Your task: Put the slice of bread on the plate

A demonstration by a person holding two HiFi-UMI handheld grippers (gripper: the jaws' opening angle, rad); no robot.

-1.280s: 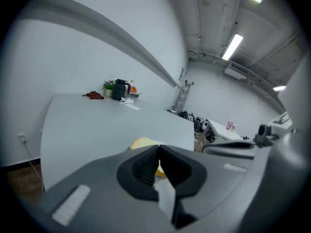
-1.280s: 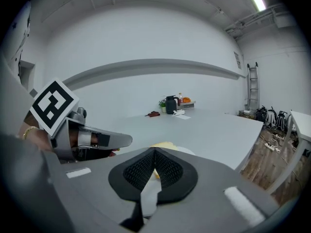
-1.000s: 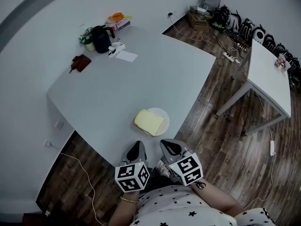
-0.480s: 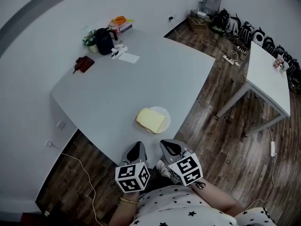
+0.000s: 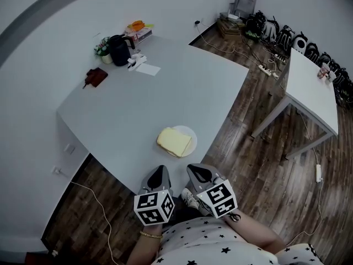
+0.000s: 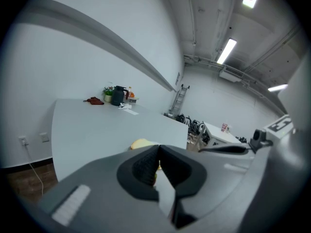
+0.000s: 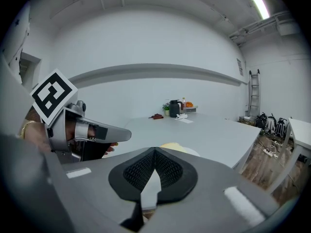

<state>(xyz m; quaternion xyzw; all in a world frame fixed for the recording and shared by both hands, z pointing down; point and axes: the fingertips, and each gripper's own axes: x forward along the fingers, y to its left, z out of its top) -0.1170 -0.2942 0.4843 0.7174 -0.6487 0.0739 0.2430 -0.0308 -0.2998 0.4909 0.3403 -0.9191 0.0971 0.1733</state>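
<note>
A pale yellow slice of bread [image 5: 174, 141] lies on a white plate [image 5: 190, 133] near the front edge of the grey table [image 5: 154, 101]. It overhangs the plate's left rim. My left gripper [image 5: 161, 174] and right gripper [image 5: 198, 173] hover side by side just in front of the table edge, below the plate. Both are shut with nothing between the jaws. In the left gripper view the bread [image 6: 141, 143] peeks over my shut left gripper [image 6: 158, 148]. In the right gripper view the bread [image 7: 170, 145] sits on the plate [image 7: 191, 152] beyond my shut right gripper [image 7: 155, 152].
At the table's far corner stand a black kettle [image 5: 117, 48], a small plant [image 5: 101, 47], papers [image 5: 145, 67] and a dark red wallet [image 5: 96, 76]. A second white table [image 5: 313, 89] stands at the right over wooden floor [image 5: 276, 164]. A power strip [image 5: 267, 70] lies on the floor.
</note>
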